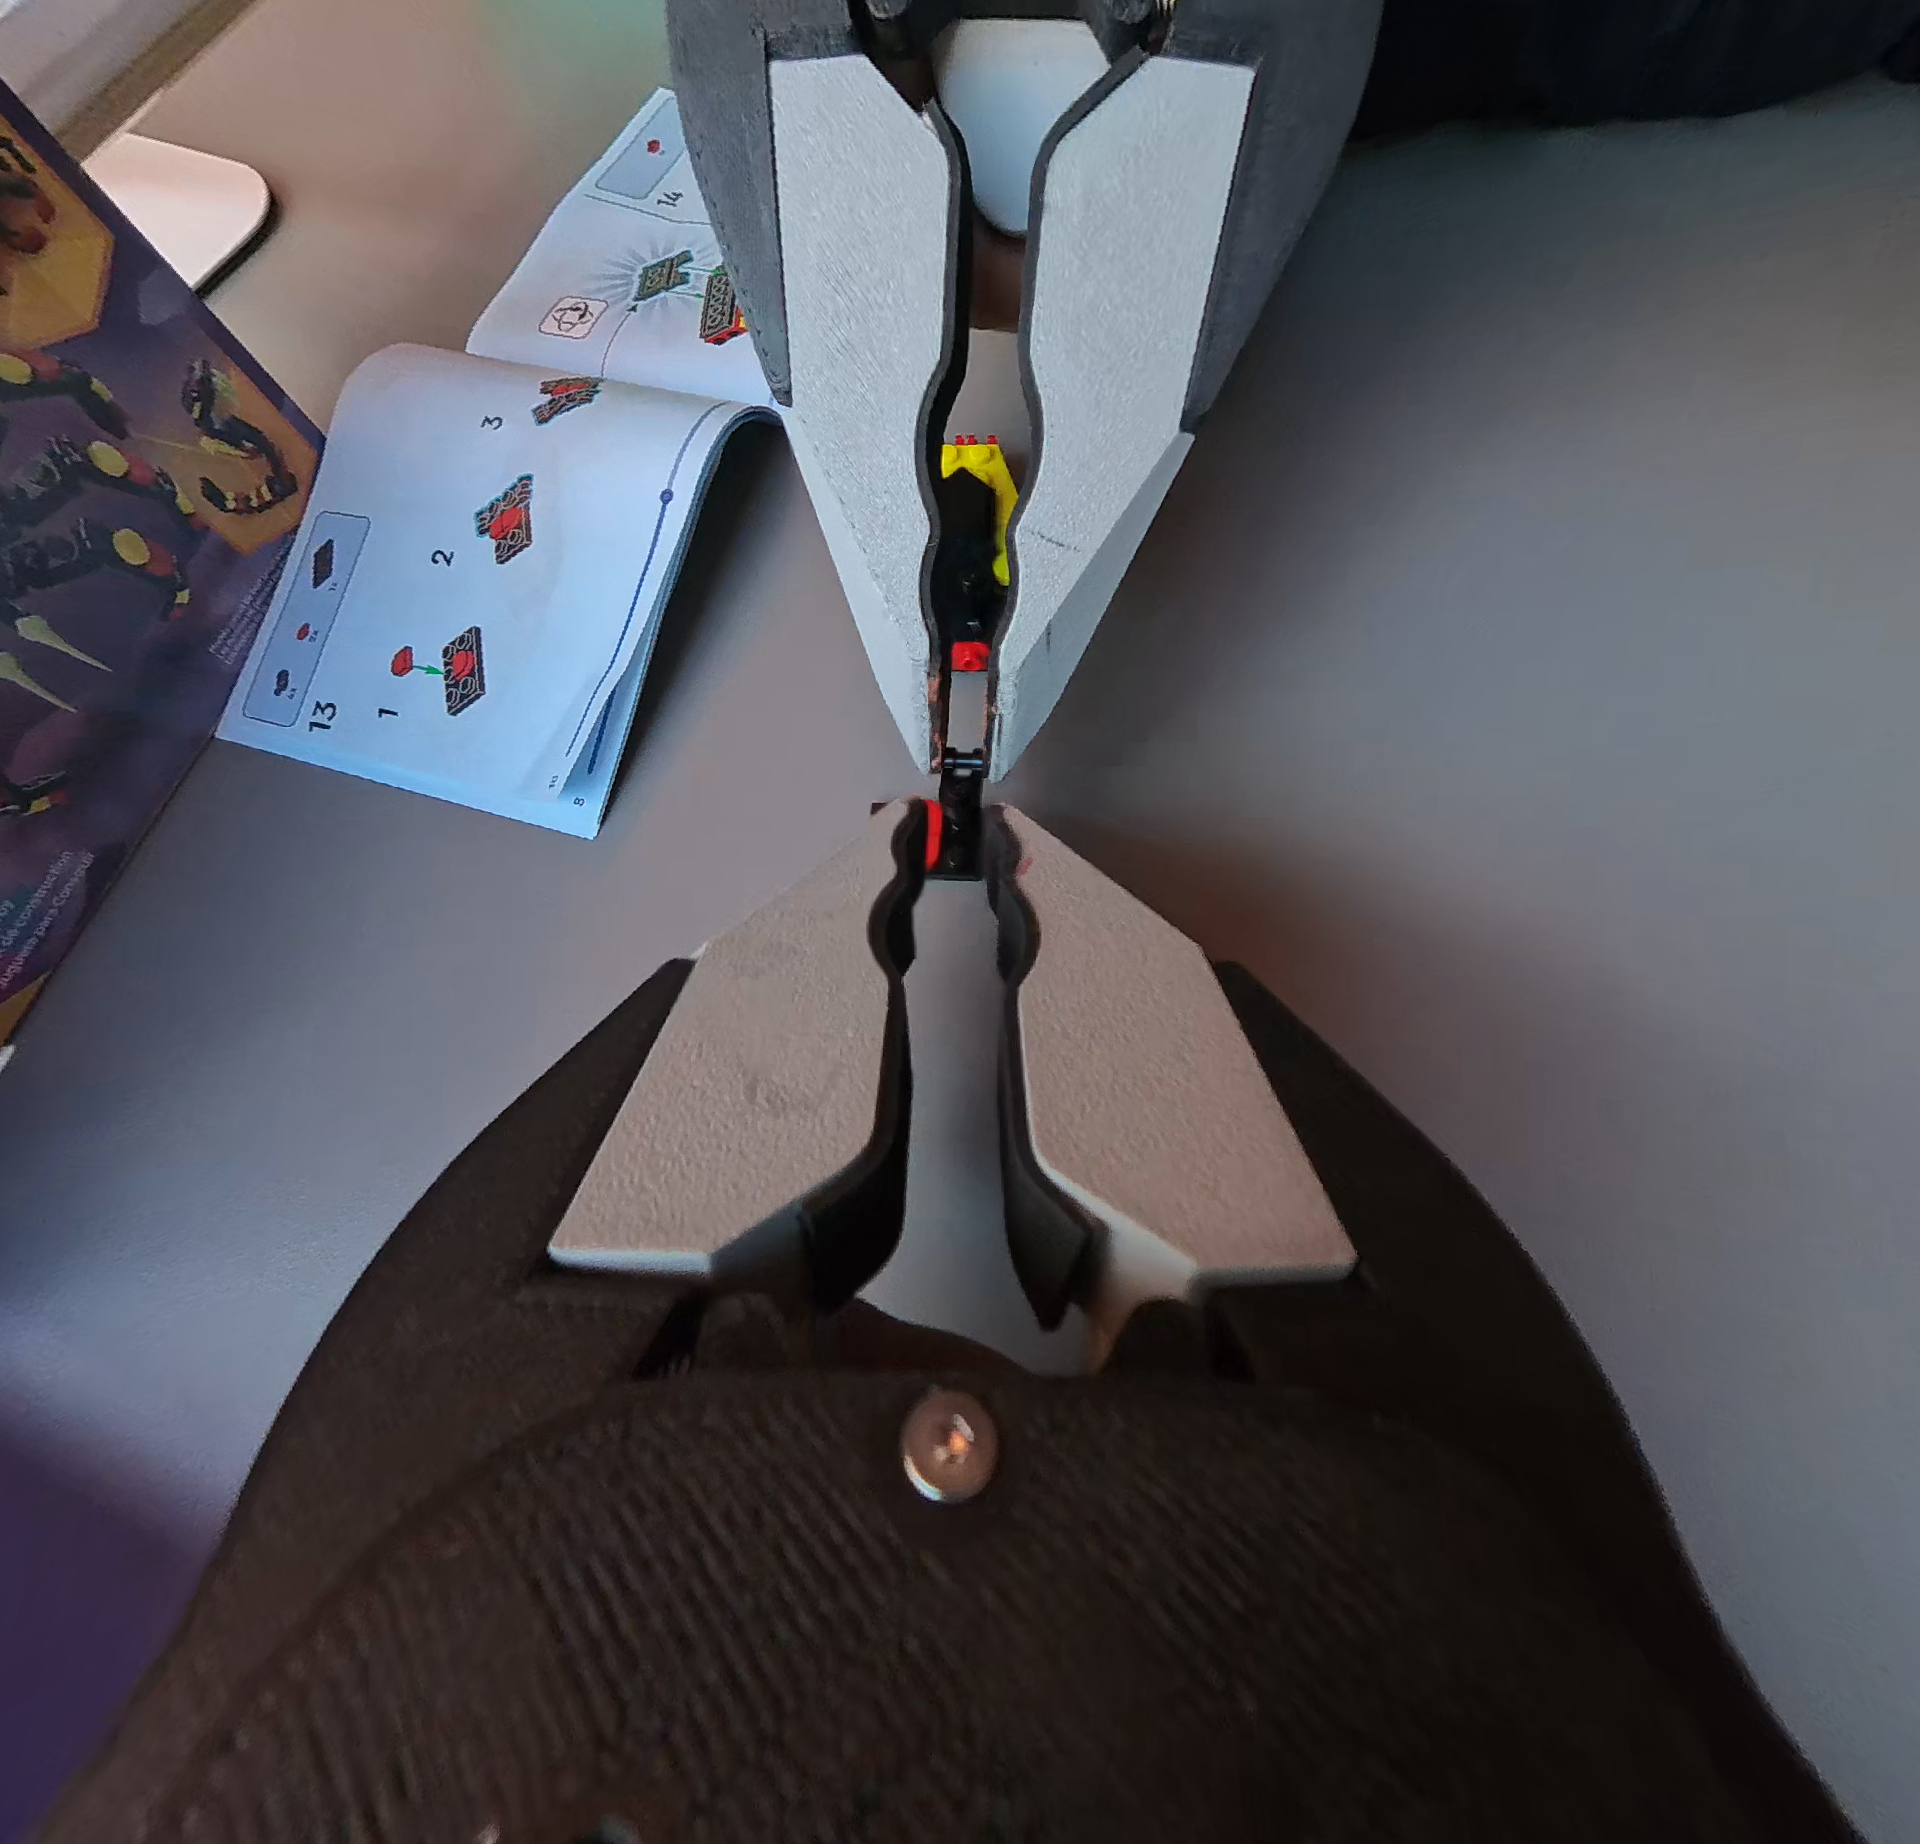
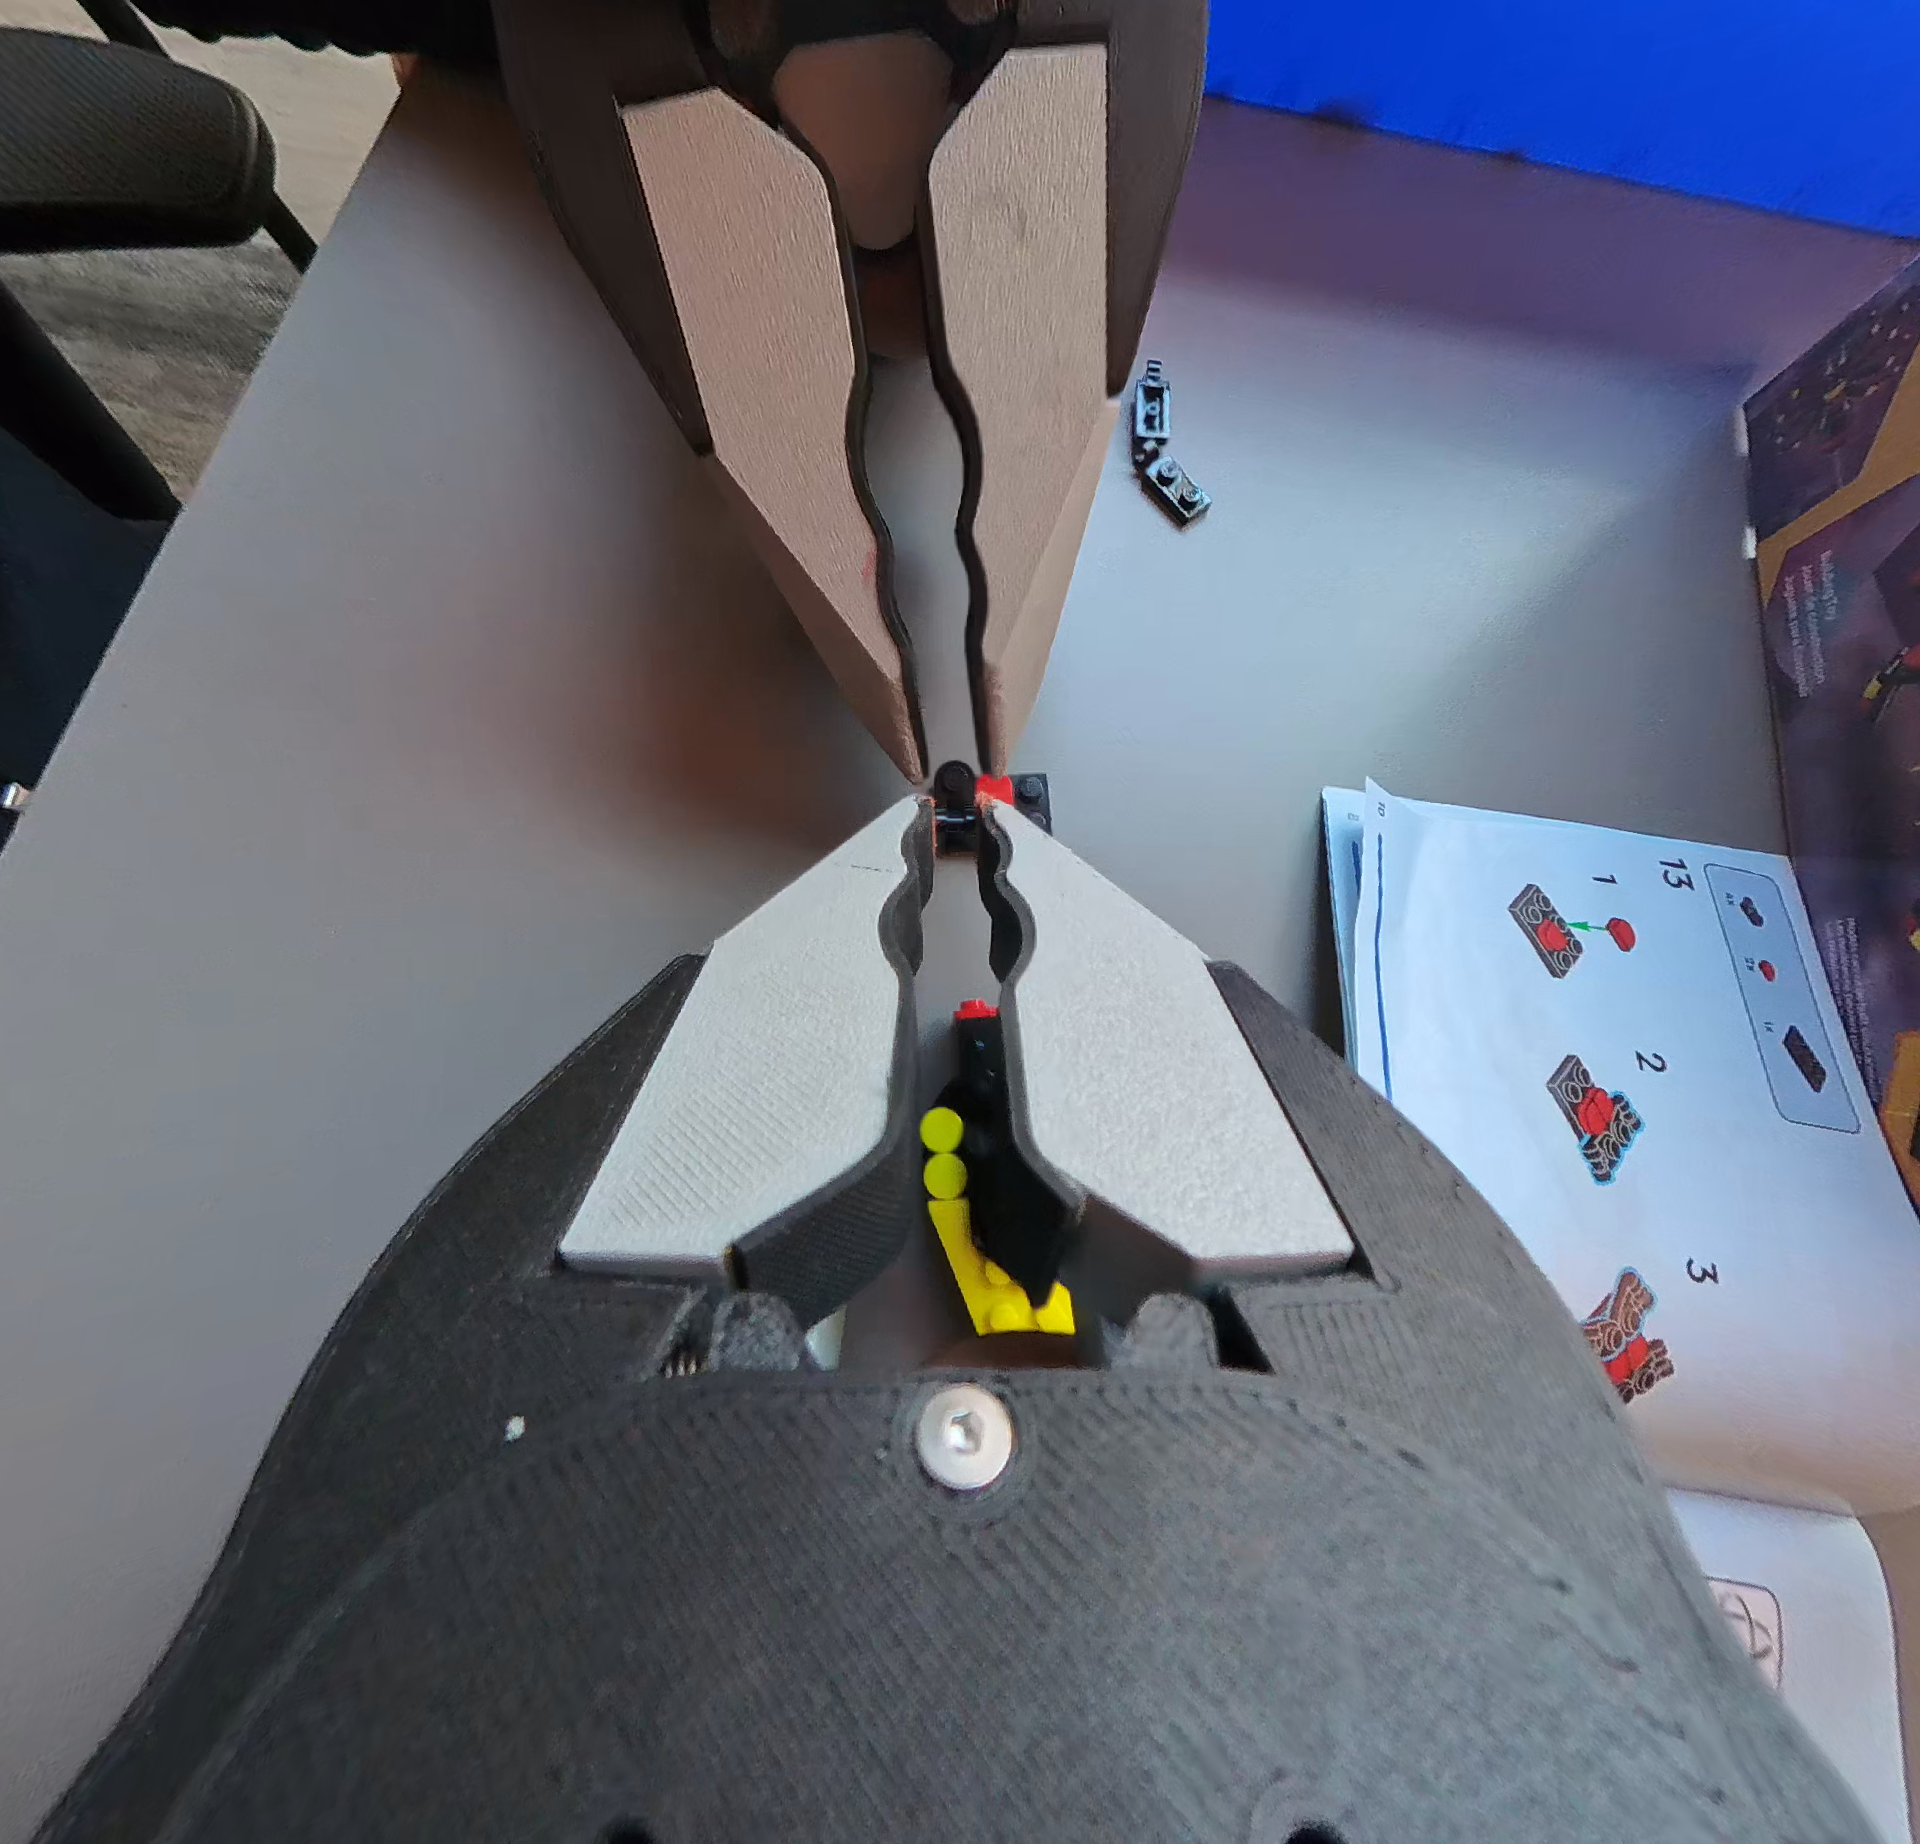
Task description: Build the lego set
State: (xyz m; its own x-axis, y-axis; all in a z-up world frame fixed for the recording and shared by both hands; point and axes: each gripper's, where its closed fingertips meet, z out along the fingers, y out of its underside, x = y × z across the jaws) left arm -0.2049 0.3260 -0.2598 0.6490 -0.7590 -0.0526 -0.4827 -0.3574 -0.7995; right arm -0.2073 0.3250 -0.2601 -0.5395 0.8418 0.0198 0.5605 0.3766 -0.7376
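Black and red, the small plate piece [image 1: 951, 838] sat clamped at the tips of my left gripper [image 1: 954, 844], jaws nearly closed on it. My right gripper [image 2: 956, 823] faced it tip to tip, pinched on the black-and-yellow lego build [image 2: 982, 1171], whose hinged end met that piece above the grey counter [image 1: 1455, 755]. Beyond lay two loose black plates [image 2: 1166, 444], the open instruction booklet [image 1: 468, 589] and the purple box [image 1: 104, 506].

Black, yellow and red brick assembly [image 2: 977, 1171], elongated, lies lengthwise between two fingers above the grey table. Its black clip end [image 1: 961, 771] meets a small black-and-red plate piece [image 1: 951, 838]. Two loose black hinge plates [image 2: 1166, 449] lie apart on the table.
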